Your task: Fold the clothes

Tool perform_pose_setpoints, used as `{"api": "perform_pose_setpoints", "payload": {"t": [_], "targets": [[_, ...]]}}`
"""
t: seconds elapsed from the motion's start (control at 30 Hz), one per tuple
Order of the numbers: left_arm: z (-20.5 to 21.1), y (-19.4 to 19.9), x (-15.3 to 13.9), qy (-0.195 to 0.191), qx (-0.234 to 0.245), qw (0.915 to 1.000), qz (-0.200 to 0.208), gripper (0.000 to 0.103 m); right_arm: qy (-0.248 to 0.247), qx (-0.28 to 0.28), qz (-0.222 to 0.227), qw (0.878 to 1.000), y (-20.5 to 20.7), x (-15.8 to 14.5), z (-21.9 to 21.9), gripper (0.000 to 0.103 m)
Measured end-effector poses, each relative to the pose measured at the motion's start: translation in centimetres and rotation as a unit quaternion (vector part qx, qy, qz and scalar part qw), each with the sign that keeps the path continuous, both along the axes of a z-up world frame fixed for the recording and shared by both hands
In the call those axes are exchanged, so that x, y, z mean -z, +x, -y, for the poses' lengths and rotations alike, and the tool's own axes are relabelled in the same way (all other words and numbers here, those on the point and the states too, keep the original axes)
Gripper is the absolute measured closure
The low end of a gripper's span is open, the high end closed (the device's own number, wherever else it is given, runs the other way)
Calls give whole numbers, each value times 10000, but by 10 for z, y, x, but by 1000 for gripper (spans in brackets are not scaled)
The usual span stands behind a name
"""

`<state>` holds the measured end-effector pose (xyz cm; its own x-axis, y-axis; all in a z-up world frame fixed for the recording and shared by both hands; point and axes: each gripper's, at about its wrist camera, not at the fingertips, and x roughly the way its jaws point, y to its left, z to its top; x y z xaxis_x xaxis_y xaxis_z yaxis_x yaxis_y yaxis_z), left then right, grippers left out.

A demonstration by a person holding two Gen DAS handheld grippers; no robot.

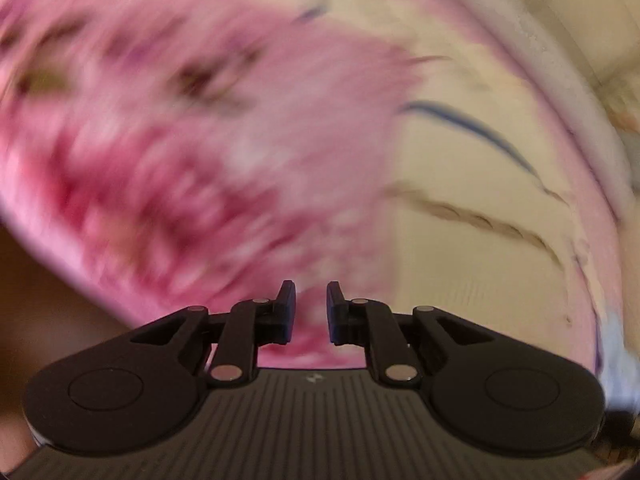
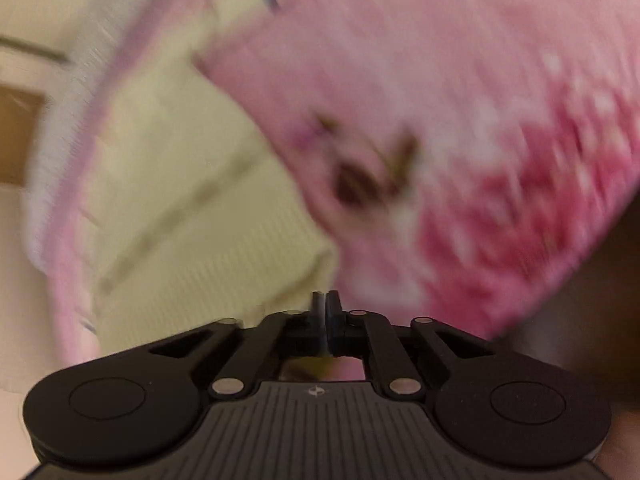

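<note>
Spreading out below both cameras: pink floral garment (image 1: 180,140) being laid on pale striped bed sheet (image 1: 480,208), flat for folding. Left gripper (image 1: 311,316) being kept narrowly parted, nothing visibly pinched. Right gripper (image 2: 325,320) being pressed together at garment's edge (image 2: 400,160), maybe on thin white sliver, blur hiding it.

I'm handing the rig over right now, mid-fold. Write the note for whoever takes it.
Left gripper: jaws slightly apart over the near edge of the pink floral garment; no cloth clearly pinched.
Right gripper: shut, with a thin pale sliver between the pads, perhaps a fabric edge.
The garment lies flat on the cream cover; both views are blurred.
Done: folds so far cannot be told.
Left: confirm both grips, then fold.
</note>
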<state>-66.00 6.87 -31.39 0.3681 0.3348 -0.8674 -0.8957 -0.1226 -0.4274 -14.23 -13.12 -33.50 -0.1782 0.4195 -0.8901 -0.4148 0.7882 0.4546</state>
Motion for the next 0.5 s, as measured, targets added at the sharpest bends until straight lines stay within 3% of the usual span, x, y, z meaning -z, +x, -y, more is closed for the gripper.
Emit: {"api": "perform_pose_setpoints", "payload": {"t": [0.03, 0.07, 0.13, 0.17, 0.23, 0.33, 0.43, 0.47, 0.5], "targets": [[0, -3, 2, -6, -169, 9996, 238, 88, -20, -26, 43, 10000, -2, 2, 1, 90], [0, -2, 0, 54, -250, 9986, 460, 70, 93, 32, 132, 9999, -2, 0, 4, 84], [-3, 10, -6, 297, -171, 9974, 629, 53, 329, 100, 324, 9989, 0, -5, 5, 54], [-6, 16, -9, 407, -131, 9965, 714, 52, 436, 99, 418, 9981, 2, -8, 4, 53], [-17, 27, -5, 306, -19, 9952, 926, 45, 583, 83, 403, 9974, 5, -5, -4, 52], [-35, 43, 13, 30, -43, 9931, 1169, 44, 760, 48, 336, 9965, 10, 2, -16, 50], [-43, 57, 27, -1, -152, 9930, 1170, 36, 872, -19, 403, 9954, 8, 14, -39, 46], [-45, 61, 27, -2, -180, 9932, 1147, 38, 885, -64, 439, 9951, 9, 15, -45, 46], [-47, 66, 25, -9, -90, 9941, 1079, 44, 856, -205, 520, 9948, 6, 12, -51, 61]]}}
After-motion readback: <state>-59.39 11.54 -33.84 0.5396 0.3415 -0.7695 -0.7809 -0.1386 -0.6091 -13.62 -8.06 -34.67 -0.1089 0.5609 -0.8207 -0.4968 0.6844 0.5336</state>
